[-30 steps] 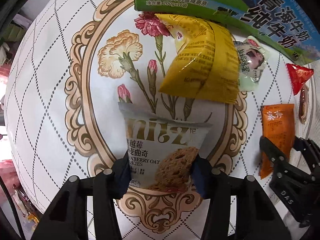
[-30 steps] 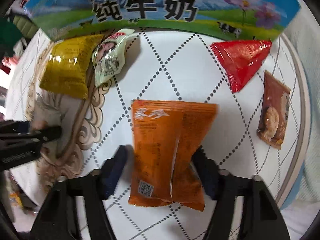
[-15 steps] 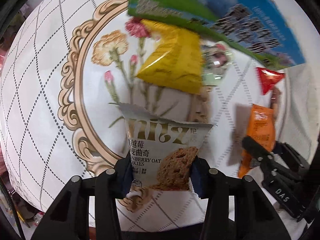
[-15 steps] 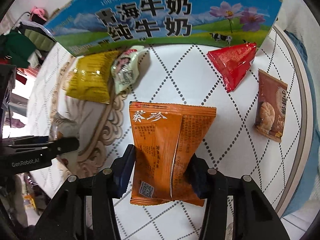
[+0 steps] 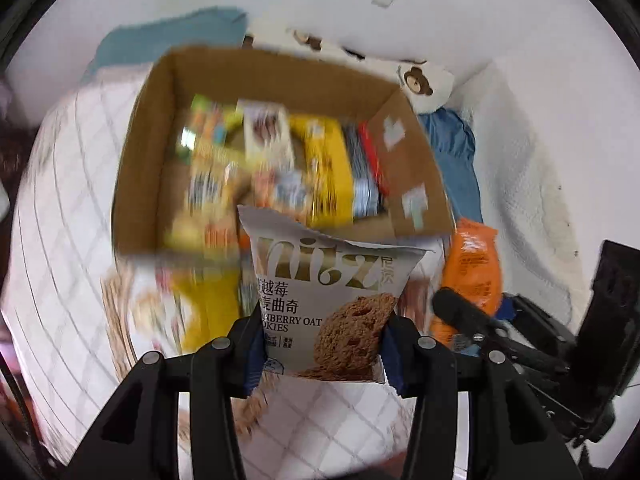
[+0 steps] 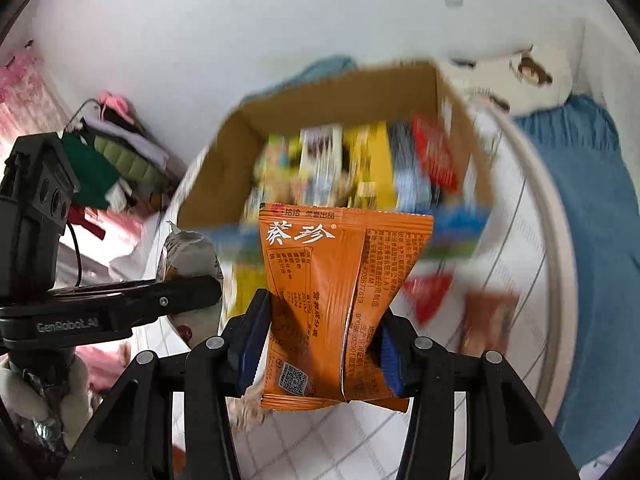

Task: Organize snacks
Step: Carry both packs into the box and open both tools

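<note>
- Silver-grey foil comes first: the cookie packet [image 5: 324,304] stands upright in the left gripper [image 5: 320,344], whose blue pads are clamped on its lower edges, so the printed face stays readable and the packet hangs clear of the bench [image 5: 52,240].
- The orange packet [image 6: 340,300] is pinched the same way, low down, by the right gripper [image 6: 316,344]; its jaws have just been closing, and the foil creases inward where the pads bite.
- Holding both packets by the bottom leaves their tops free, which I judge suits dropping them top-first into a container.
- Beyond them on the quilted white bench lie a red triangular packet [image 6: 428,296] and a brown packet [image 6: 488,320], both blurred and not yet collected.
- Farther back sits the open cardboard box [image 5: 160,140], already crowded with upright snacks, the likely destination for both packets.
- Behind it are a white wall and blue cloth [image 6: 580,200].
</note>
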Demonstrator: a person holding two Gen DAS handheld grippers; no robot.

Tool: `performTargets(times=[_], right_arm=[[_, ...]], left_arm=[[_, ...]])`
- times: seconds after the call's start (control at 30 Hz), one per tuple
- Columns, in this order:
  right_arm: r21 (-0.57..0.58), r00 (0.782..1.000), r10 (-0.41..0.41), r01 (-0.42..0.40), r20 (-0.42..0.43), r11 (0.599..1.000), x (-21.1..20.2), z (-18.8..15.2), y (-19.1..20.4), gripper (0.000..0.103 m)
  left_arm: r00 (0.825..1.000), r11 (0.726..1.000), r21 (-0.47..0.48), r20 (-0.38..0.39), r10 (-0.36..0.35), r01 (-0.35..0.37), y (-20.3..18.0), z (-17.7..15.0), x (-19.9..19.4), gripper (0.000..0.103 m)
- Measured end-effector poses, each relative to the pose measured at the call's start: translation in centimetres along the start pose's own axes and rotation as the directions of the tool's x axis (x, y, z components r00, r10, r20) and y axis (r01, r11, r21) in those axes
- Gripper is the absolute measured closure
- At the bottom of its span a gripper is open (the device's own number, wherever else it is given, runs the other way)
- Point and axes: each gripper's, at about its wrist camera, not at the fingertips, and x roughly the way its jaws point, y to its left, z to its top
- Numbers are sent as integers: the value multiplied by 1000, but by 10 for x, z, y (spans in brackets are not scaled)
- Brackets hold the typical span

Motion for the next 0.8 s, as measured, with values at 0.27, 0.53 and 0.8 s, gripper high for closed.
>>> performTargets(times=[0.27,0.53,0.8], right_arm=[[-29,995,-91,93,44,995,22,93,-29,52],[-14,986,-139,138,-89,990,95,124,-51,51],[26,950,-164,178,-266,984,142,118,-71,18]], left_arm=[[992,993,42,-47,117,-115,-4,111,69,58],[973,993,30,-199,114,-110,2,160,146,58],[955,994,16,-276,111,-111,5,168,179,14]])
